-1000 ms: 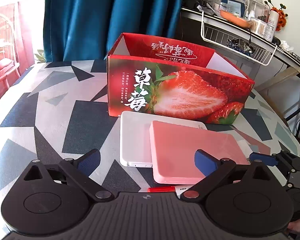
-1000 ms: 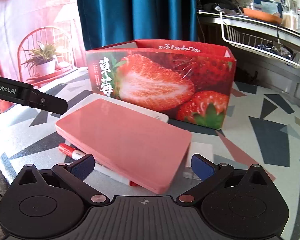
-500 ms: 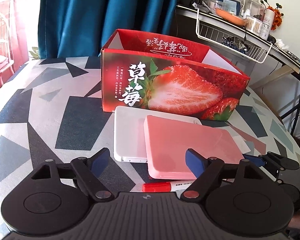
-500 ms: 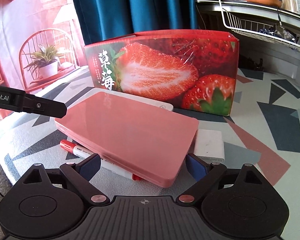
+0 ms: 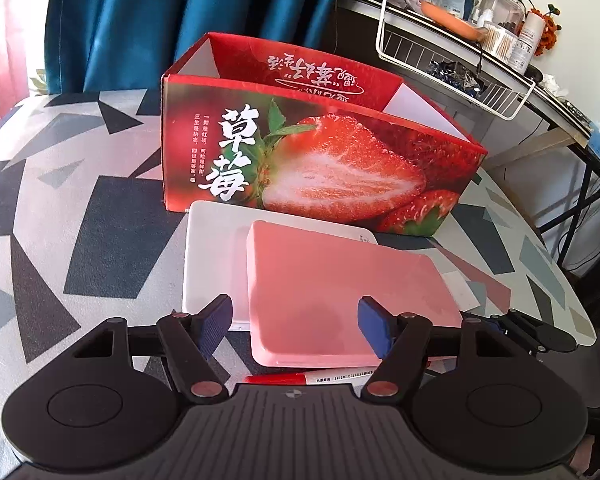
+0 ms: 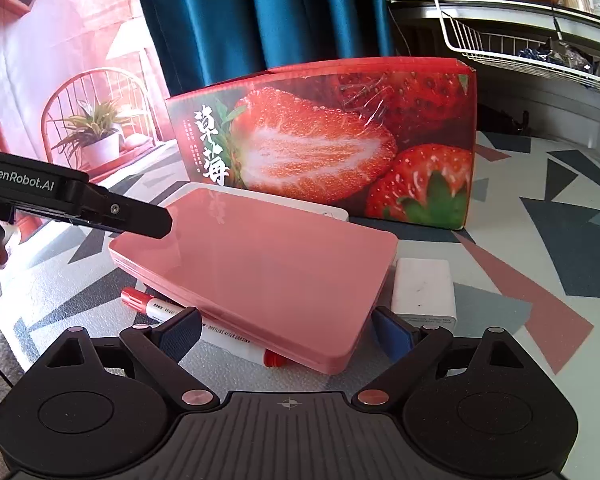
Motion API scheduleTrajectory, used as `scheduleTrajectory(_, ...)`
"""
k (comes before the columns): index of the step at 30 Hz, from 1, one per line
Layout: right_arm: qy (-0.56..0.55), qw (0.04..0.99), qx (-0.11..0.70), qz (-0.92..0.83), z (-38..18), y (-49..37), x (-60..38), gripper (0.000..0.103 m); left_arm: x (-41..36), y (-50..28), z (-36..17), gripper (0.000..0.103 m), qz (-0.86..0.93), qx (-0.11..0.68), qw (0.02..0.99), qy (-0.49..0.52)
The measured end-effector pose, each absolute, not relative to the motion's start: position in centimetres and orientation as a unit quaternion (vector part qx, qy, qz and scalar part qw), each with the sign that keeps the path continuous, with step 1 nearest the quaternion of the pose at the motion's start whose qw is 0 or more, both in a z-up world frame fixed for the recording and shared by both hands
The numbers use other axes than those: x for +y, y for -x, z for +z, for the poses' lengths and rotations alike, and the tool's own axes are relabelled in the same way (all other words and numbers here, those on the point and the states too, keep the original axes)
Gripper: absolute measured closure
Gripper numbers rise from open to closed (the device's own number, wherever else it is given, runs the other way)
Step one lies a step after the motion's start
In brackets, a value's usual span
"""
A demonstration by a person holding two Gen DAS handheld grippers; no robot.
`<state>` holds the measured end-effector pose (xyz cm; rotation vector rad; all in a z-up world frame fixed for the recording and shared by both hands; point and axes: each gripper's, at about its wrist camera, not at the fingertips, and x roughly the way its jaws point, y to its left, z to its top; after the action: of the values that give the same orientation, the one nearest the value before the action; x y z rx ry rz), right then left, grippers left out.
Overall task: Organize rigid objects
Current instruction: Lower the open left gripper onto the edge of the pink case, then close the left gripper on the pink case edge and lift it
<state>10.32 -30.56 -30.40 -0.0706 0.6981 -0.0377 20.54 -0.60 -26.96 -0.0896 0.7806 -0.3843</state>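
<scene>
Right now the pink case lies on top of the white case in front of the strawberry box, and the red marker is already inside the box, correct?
Not quite. The red marker is not in the strawberry box; it lies on the table, partly under the near edge of the pink case, as the right wrist view shows. The rest holds: the pink case lies on the white case in front of the box.
</scene>
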Motion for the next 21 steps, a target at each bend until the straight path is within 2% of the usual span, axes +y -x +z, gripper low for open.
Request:
scheduleTrajectory(6, 0.033, 0.939, 0.341, -0.019, -30.4, -10.4, -30.6, 0.014, 0.9, -21.6, -27.5, 0.033, -0.179, 0.404, 0.89, 0.111)
scheduleTrajectory(10, 0.031, 0.94, 0.339, -0.018, -30.4, -10.3, -30.6, 0.014, 1.0, -22.0, -28.3, 0.04, -0.192, 0.423, 0.874, 0.143)
scheduleTrajectory(14, 0.031, 0.94, 0.339, -0.018, -30.4, -10.3, -30.6, 0.02, 0.8, -22.1, -28.6, 0.045, -0.193, 0.428, 0.872, 0.137)
scheduleTrajectory(21, 0.028, 0.941, 0.337, -0.016, -30.3, -10.3, -30.8, 0.023, 1.7, -22.6, -28.6, 0.046, -0.186, 0.432, 0.869, 0.154)
